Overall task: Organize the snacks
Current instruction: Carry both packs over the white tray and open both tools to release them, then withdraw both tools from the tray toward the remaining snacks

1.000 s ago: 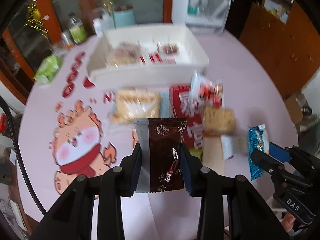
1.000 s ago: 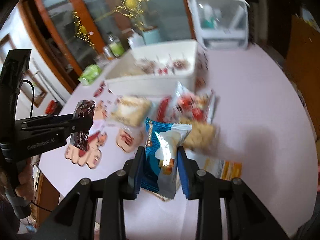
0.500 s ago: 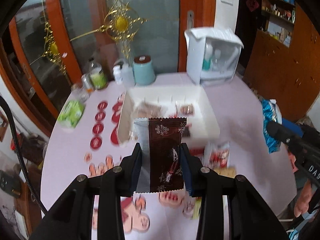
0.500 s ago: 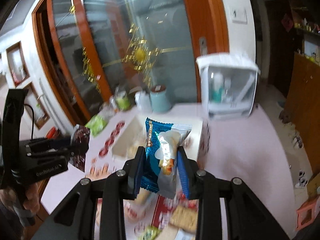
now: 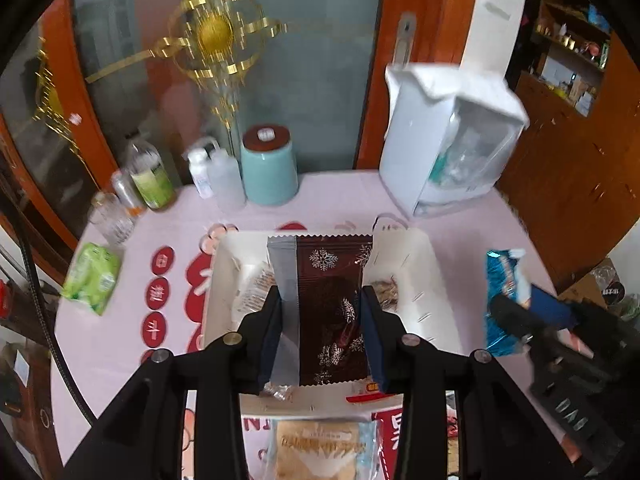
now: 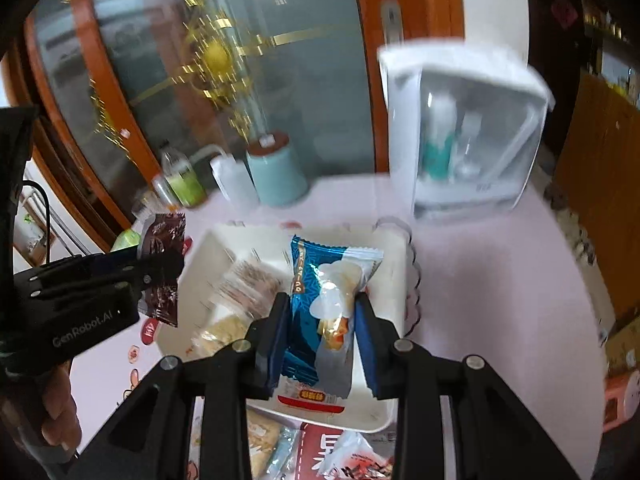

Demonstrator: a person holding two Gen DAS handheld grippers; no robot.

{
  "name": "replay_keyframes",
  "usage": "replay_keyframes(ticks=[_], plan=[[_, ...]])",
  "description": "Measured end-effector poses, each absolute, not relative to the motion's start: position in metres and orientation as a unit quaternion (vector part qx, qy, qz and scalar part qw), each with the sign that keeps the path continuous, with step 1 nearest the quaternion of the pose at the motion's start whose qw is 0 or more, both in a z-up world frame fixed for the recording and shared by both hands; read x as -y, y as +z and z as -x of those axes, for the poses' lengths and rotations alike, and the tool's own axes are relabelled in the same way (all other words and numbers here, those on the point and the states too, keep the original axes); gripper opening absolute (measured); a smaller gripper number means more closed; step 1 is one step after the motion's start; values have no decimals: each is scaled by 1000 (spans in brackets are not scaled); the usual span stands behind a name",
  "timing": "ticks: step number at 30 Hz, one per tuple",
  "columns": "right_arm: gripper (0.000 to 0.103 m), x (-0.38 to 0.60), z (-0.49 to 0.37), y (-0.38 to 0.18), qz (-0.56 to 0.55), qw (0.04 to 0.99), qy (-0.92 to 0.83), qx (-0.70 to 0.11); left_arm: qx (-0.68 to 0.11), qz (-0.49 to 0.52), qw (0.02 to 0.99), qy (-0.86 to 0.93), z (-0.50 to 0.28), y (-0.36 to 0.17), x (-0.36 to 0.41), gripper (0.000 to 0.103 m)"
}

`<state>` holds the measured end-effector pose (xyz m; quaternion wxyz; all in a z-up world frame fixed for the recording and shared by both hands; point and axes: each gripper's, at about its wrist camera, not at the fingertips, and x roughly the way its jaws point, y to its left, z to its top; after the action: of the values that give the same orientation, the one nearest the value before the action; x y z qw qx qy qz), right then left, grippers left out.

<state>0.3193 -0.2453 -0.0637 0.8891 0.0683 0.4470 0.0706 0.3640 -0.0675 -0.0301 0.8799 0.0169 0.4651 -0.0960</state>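
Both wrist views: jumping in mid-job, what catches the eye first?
A brown snowflake-print packet clamped upright in the left hand-held gripper, and a blue snack packet clamped in the right hand-held gripper. Both hang over the white bin on the pink table, which already holds several wrapped snacks.

1. A light blue jar [image 5: 270, 170] with a brown lid stands at the back of the pink worktop [image 5: 340, 200].
2. A white plastic case [image 5: 448, 140] stands to its right.
3. Bottles [image 5: 152, 178] stand to its left.

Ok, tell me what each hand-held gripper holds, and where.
Left hand-held gripper: brown snowflake packet, gripped by its side edges. Right hand-held gripper: blue packet, likewise.
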Motion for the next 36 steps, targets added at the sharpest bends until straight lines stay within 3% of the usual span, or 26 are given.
replay_keyframes(ticks=[1, 3, 4, 6, 10, 21, 36], plan=[[33, 244, -327, -77, -75, 880, 73, -463, -473, -17, 876, -98, -369, -40, 69, 41], [41, 241, -331, -94, -74, 869, 73, -483, -494, -23, 863, -104, -381, -60, 74, 84], [51, 239, -332, -101, -67, 868, 69, -487, -501, -27, 859, -104, -386, -70, 76, 89], [63, 236, -331, -108, -55, 869, 65, -488, -504, -35, 857, -99, -388, -82, 77, 89], [77, 234, -329, -115, -51, 864, 80, -495, -515, -34, 850, -105, -386, -95, 74, 89], [77, 229, -295, -100, -31, 868, 91, -487, -502, 6, 859, -100, -352, -81, 61, 89], [77, 246, -177, -60, -30, 896, 106, -430, -436, -11, 896, -81, -226, -34, 66, 89]])
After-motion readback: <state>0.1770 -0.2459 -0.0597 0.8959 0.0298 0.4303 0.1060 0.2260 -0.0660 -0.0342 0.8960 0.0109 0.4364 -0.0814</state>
